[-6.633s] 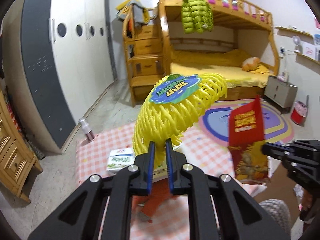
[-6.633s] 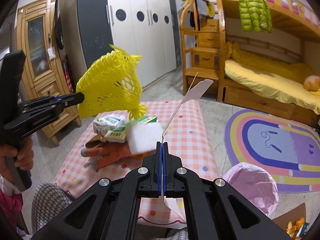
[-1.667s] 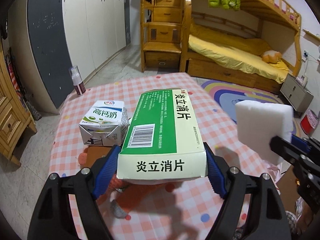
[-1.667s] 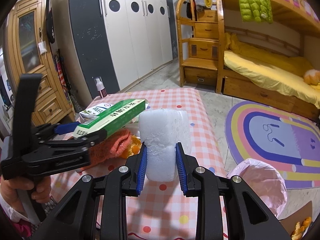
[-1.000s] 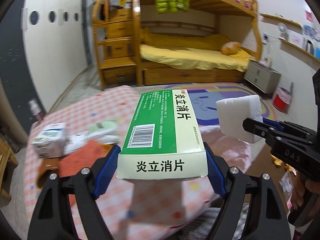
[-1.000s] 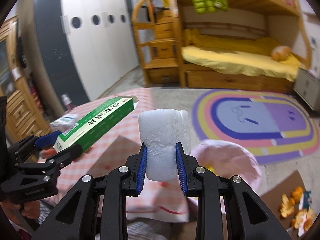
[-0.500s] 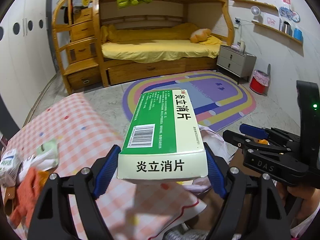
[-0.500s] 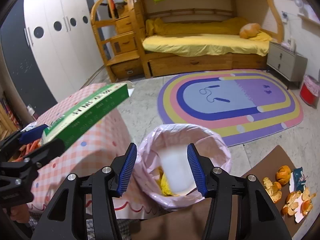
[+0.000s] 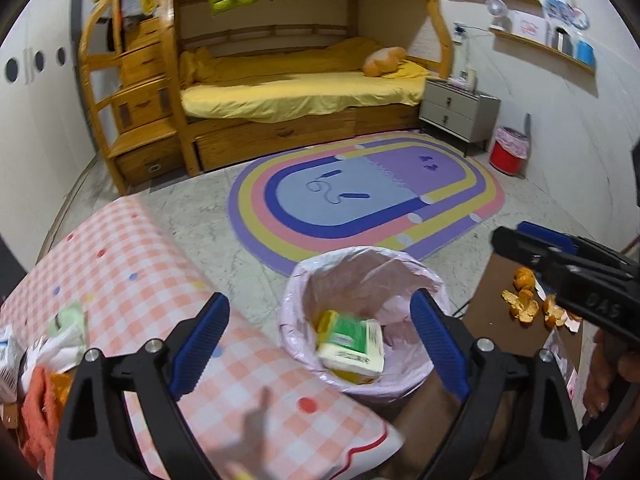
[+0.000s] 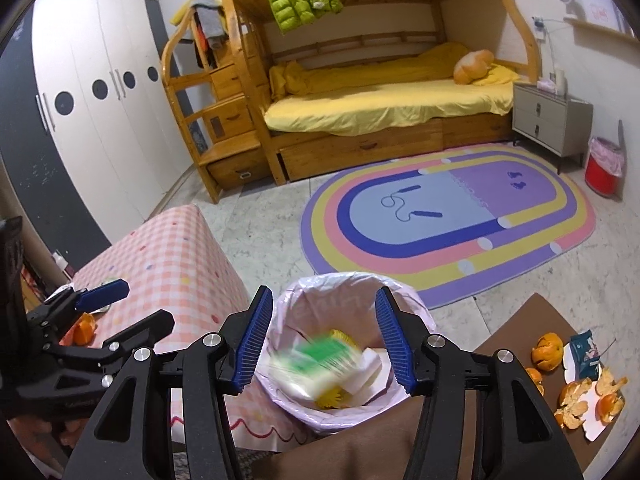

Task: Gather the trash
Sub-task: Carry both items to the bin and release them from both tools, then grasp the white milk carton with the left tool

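Left wrist view: the left claw (image 9: 320, 344), spread wide and holding nothing, hovers above the pink-lined bin (image 9: 362, 256), where the green box (image 9: 352, 346) lies inside, between the blue pads. The right claw (image 10: 326, 336), also spread, frames the same bin beside the checked table (image 9: 128, 264).

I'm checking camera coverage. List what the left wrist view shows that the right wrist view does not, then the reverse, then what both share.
Only the left wrist view shows the wall shelf with its fan and containers, and the orange cloth at the table's near end.

Only the right wrist view shows the white wardrobe with round holes in full, and the blue snack wrapper beside the peels.

Both show the pink-lined trash bin holding the green box, the checked tablecloth, orange peels, rainbow rug, bunk bed, and both tools open: left tool, right tool.
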The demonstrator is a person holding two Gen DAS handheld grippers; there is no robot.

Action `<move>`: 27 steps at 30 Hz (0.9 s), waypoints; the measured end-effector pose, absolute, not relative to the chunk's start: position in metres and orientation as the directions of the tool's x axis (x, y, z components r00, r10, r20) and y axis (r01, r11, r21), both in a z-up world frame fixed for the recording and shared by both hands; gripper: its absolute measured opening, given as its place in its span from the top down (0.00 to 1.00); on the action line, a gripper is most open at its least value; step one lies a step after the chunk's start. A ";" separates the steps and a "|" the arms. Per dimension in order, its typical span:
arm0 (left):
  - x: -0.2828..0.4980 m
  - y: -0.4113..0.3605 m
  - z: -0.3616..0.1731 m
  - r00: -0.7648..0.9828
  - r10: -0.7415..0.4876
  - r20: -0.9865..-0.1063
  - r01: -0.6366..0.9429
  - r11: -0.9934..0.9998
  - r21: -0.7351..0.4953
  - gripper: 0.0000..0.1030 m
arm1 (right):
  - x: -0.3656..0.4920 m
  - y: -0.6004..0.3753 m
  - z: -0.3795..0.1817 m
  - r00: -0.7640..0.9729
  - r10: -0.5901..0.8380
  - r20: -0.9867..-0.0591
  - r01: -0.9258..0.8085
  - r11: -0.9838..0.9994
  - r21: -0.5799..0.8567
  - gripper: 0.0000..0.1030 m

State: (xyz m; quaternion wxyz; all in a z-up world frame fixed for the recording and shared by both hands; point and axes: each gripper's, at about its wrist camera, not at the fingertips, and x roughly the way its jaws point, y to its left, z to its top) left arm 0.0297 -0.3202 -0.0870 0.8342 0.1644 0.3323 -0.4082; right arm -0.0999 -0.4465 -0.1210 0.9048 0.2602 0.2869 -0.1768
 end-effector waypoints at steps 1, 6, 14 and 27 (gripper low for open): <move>0.032 -0.311 -0.085 0.461 -0.560 -0.688 0.775 0.632 0.006 0.13 | -0.099 -0.443 -0.118 0.778 -0.164 -0.606 0.460 0.806 0.372 0.47; 0.037 -0.277 -0.074 0.509 -0.528 -0.680 0.718 0.696 -0.003 0.13 | -0.094 -0.426 -0.104 0.799 -0.127 -0.588 0.409 0.831 0.376 0.47; 0.031 -0.216 -0.053 0.603 -0.460 -0.652 0.622 0.782 0.024 0.13 | -0.087 -0.378 -0.079 0.820 -0.046 -0.570 0.301 0.882 0.362 0.47; 0.036 -0.093 -0.036 0.723 -0.297 -0.624 0.403 0.914 0.032 0.07 | -0.049 -0.279 -0.049 0.812 0.117 -0.572 0.068 0.954 0.291 0.47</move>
